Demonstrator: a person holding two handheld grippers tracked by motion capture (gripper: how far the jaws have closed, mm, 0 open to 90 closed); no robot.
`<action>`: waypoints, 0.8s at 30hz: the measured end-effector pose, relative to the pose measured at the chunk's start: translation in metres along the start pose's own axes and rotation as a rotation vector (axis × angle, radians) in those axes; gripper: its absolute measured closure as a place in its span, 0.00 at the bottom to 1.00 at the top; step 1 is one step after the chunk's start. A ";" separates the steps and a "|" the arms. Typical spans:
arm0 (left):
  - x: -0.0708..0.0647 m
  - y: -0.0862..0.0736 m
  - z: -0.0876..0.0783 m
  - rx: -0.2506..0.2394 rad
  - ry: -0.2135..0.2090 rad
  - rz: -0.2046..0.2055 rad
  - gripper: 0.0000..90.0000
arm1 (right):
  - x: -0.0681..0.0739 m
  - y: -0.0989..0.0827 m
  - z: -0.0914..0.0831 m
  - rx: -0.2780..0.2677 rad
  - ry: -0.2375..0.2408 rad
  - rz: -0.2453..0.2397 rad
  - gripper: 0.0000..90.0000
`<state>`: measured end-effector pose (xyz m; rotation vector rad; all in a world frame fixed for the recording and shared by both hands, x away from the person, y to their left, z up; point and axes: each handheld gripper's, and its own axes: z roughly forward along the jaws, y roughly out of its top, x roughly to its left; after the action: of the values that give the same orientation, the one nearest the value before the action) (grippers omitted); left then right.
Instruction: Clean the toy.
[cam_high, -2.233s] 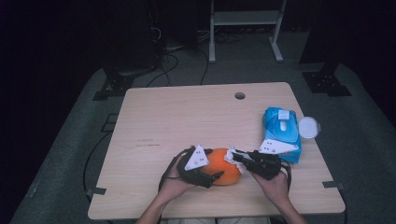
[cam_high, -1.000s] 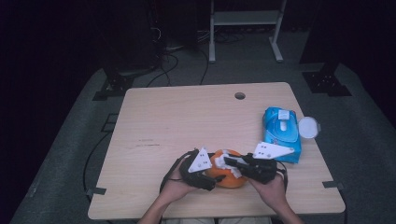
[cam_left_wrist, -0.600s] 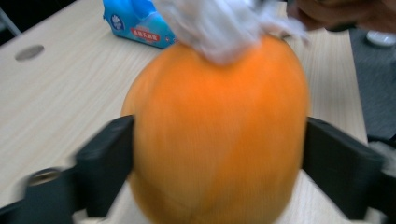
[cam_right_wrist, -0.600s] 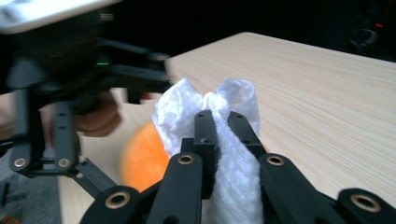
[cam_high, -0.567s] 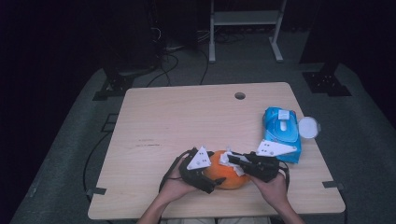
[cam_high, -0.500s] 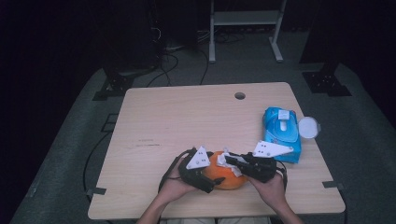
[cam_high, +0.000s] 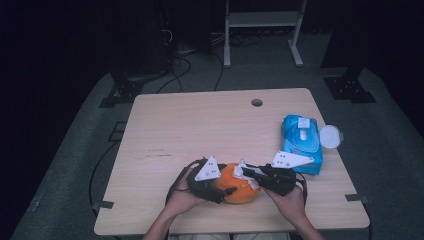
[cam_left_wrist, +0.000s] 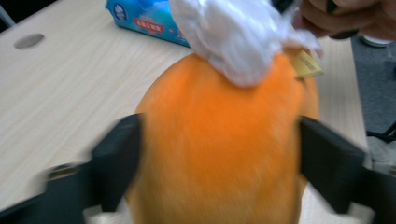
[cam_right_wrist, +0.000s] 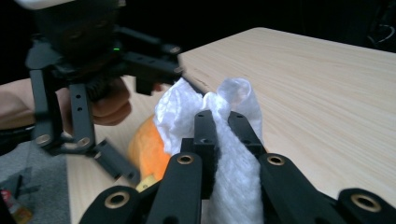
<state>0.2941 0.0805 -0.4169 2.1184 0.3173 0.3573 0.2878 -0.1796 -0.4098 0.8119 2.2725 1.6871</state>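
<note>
An orange round fruit (cam_high: 239, 189) rests near the table's front edge, clamped between the jaws of my left gripper (cam_high: 223, 191); in the left gripper view the orange fruit (cam_left_wrist: 219, 140) sits between both black jaws. My right gripper (cam_high: 248, 173) is shut on a crumpled white tissue (cam_high: 244, 171) and presses it on the fruit's top. In the right gripper view the white tissue (cam_right_wrist: 233, 144) is pinched between the jaws of the right gripper (cam_right_wrist: 218, 123), over the orange fruit (cam_right_wrist: 147, 149). A small yellow sticker (cam_left_wrist: 307, 64) shows on the fruit.
A blue pack of wet wipes (cam_high: 301, 142) lies at the table's right side, with a clear round lid (cam_high: 331, 135) beside it at the edge. A round cable hole (cam_high: 257, 102) is near the far edge. Bare wood table (cam_high: 200, 130) spreads left and behind.
The right gripper with the tissue has shifted back and forth slightly over the fruit's top. The left gripper and the fruit have stayed almost in place.
</note>
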 end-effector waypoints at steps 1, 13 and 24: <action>0.000 0.000 -0.001 -0.007 0.034 0.001 0.40 | -0.004 0.000 -0.003 -0.006 -0.009 0.013 0.92; 0.015 -0.009 -0.007 0.002 0.018 -0.098 0.33 | -0.024 -0.015 -0.002 -0.003 -0.027 0.119 0.92; 0.020 -0.010 -0.011 -0.023 -0.040 -0.157 0.32 | -0.015 -0.014 0.001 0.000 0.002 0.077 0.92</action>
<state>0.3076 0.1011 -0.4172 2.0598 0.4513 0.2256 0.2961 -0.1892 -0.4255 0.9099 2.2697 1.7208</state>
